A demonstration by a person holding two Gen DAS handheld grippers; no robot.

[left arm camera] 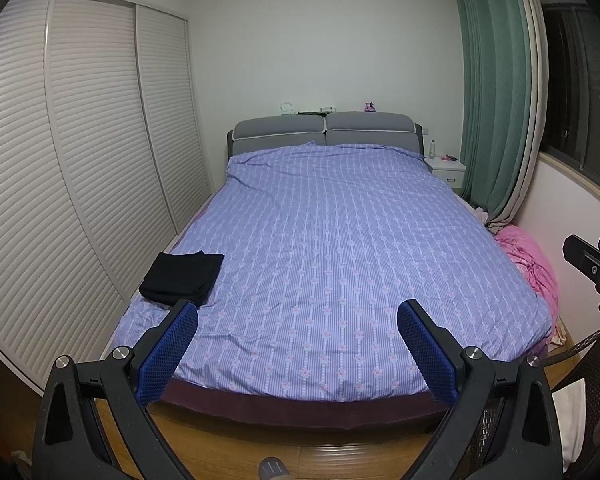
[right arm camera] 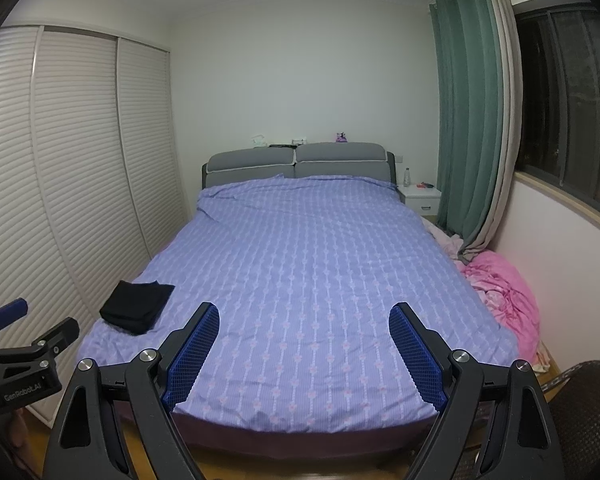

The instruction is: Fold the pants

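Black pants (left arm camera: 182, 278) lie folded in a neat stack on the near left corner of the bed (left arm camera: 340, 240); they also show in the right wrist view (right arm camera: 136, 307). My left gripper (left arm camera: 297, 314) is open and empty, held above the foot of the bed, right of the pants. My right gripper (right arm camera: 304, 314) is open and empty, also over the foot of the bed. The right gripper shows at the right edge of the left wrist view (left arm camera: 594, 268), and the left gripper at the left edge of the right wrist view (right arm camera: 24, 344).
The bed has a purple patterned cover (right arm camera: 308, 280) and a grey headboard (right arm camera: 296, 162). White louvred wardrobe doors (left arm camera: 80, 160) run along the left. A pink blanket (right arm camera: 504, 296), green curtain (right arm camera: 468, 120), nightstand (right arm camera: 422, 198) and window stand on the right. A dark wicker chair (right arm camera: 580, 412) is near right.
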